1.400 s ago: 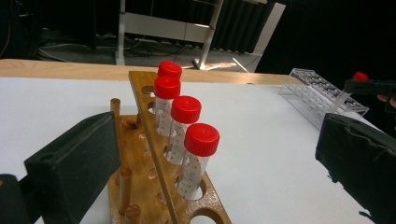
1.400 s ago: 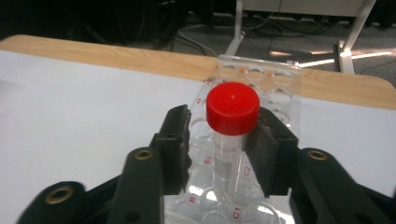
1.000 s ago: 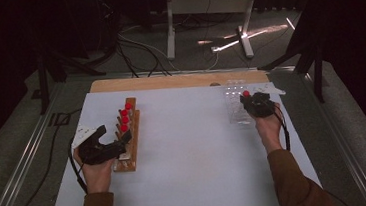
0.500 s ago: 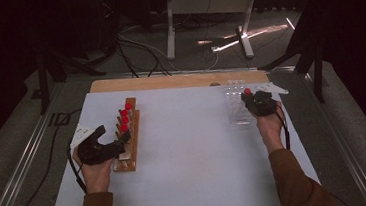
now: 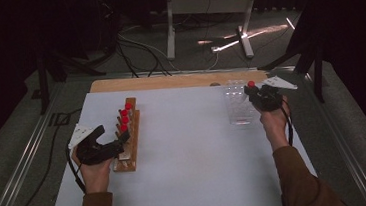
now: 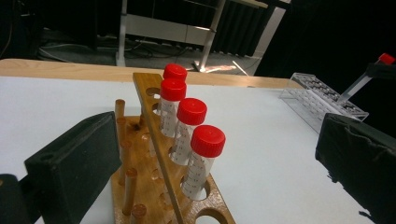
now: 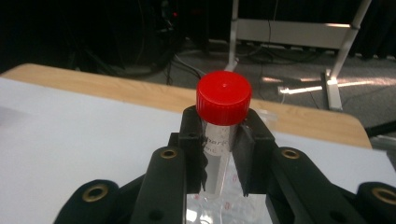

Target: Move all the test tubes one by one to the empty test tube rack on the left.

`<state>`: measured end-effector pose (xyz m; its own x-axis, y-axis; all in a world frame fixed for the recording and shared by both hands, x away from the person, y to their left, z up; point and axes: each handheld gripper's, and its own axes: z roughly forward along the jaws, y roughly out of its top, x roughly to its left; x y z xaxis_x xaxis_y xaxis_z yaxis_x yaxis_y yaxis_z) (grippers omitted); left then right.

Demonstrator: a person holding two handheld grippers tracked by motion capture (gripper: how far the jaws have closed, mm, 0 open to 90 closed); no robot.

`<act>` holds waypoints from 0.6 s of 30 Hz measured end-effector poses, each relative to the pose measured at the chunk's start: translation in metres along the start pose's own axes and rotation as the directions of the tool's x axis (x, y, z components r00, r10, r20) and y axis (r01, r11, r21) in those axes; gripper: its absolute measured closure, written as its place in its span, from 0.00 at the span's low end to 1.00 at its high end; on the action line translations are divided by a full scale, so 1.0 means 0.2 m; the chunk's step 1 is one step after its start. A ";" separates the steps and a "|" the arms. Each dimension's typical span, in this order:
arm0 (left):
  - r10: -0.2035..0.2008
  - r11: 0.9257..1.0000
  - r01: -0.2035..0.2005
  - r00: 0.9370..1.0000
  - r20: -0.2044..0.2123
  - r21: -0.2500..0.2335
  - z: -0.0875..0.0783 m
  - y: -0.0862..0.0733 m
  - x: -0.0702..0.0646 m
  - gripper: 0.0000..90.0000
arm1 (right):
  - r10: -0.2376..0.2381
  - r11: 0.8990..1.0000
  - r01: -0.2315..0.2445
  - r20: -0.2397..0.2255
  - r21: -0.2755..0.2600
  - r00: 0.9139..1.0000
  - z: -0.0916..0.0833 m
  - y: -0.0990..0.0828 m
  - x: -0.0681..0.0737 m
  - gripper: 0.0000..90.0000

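Our right gripper (image 7: 219, 154) clamps an upright red-capped tube (image 7: 222, 112) above the clear rack (image 5: 239, 109); the wooden rack (image 5: 128, 138) lies at nine o'clock, flanked by our left gripper's (image 5: 105, 142) parted jaws.

Dim room, lit table (image 5: 195, 147), bg dark, slight blur.

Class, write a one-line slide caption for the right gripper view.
Right gripper clamps a red-capped tube just below its cap, above the clear rack.

High view: overhead, facing 12 o'clock, far. Left gripper view: low, close to wooden rack (image 6: 154, 186). Right gripper view: close on capped tube (image 7: 223, 116). Shared: clear rack (image 5: 239, 107).
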<state>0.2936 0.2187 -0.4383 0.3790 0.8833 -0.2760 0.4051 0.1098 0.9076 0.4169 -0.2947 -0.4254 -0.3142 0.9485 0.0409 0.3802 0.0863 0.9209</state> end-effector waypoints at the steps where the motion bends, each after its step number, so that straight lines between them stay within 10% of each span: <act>1: 0.001 1.000 -0.001 1.000 0.000 0.000 0.00 0.00 0.00 0.01 | -0.004 1.000 0.004 -0.005 -0.009 1.000 -0.02 0.02 0.00 0.82; 18: 0.002 1.000 -0.002 1.000 0.000 -0.006 -0.01 0.00 0.00 0.01 | -0.053 0.997 0.043 -0.148 -0.067 0.987 -0.20 0.03 0.09 0.82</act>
<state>0.2924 0.2190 -0.4372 0.3800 0.8833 -0.2747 0.3992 0.1113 0.9101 0.3787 -0.2895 -0.4045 -0.4596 0.8868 0.0492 0.3071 0.1067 0.9457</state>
